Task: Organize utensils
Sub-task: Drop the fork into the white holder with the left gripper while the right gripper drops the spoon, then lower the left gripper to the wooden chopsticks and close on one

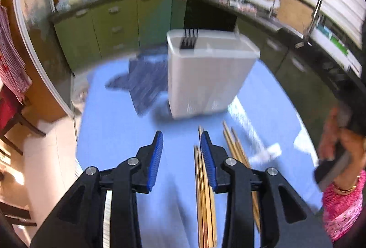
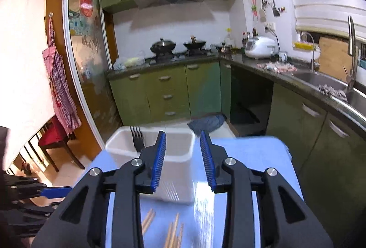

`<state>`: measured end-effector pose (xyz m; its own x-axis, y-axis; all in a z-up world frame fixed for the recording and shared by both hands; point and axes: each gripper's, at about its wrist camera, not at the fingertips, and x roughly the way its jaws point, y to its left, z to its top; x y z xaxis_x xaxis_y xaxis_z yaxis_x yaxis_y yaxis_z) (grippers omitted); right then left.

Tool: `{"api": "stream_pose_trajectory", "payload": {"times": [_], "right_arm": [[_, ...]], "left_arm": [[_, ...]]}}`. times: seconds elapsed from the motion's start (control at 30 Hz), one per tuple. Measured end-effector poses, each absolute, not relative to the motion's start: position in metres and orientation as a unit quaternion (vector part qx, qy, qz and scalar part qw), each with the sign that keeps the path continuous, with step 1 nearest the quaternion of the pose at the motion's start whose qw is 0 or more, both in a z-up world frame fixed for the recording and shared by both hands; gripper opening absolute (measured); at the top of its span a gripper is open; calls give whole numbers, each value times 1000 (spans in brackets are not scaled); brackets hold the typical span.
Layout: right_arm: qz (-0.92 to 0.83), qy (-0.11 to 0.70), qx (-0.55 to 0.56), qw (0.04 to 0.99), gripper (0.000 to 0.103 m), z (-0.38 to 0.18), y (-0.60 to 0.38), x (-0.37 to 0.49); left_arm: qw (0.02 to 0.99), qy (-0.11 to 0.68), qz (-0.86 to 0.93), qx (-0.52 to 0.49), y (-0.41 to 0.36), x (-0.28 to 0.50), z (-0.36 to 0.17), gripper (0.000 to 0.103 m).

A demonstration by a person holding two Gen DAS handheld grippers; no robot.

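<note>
Left claw is open low over chopsticks at the worktop's near edge, ready to grasp; right claw, also open, hovers before the bin holding a fork.

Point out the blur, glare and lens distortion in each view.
Left wrist view: motion blur smears the white container and blue cloth; the left gripper stays sharp; a glare streak crosses the blue table. Right wrist view: mostly sharp beyond the right gripper, with glare on the table, blurred chopsticks, and fisheye-bowed door frame.
</note>
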<state>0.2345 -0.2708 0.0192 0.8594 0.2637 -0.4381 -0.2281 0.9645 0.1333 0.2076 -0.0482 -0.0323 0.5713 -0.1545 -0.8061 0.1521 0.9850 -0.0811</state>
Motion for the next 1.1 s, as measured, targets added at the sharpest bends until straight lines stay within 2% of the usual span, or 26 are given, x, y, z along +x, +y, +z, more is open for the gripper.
{"api": "stream_pose_trajectory", "payload": {"times": [0.13, 0.23, 0.33, 0.43, 0.5, 0.57, 0.67, 1.1], "right_arm": [[125, 290, 34, 948, 31, -5, -290, 210], [128, 336, 44, 932, 31, -28, -305, 198], [120, 360, 46, 924, 31, -47, -320, 191], [116, 374, 53, 919, 31, -60, -328, 187], [118, 380, 59, 916, 31, -65, -333, 185], [119, 381, 59, 915, 31, -67, -334, 183], [124, 383, 57, 914, 35, -65, -331, 184], [128, 395, 54, 908, 35, -63, -322, 196]], "left_arm": [[855, 511, -91, 4, -53, 213, -68, 33], [822, 560, -102, 8, -60, 217, -96, 24], [804, 584, -110, 10, -66, 218, -114, 24], [799, 591, -110, 24, -73, 216, -124, 23], [796, 594, -108, 29, -76, 218, -127, 19], [795, 598, -101, 35, -78, 222, -132, 18], [792, 601, -97, 42, -79, 225, -137, 16], [786, 606, -110, 47, -85, 221, -137, 16]]}}
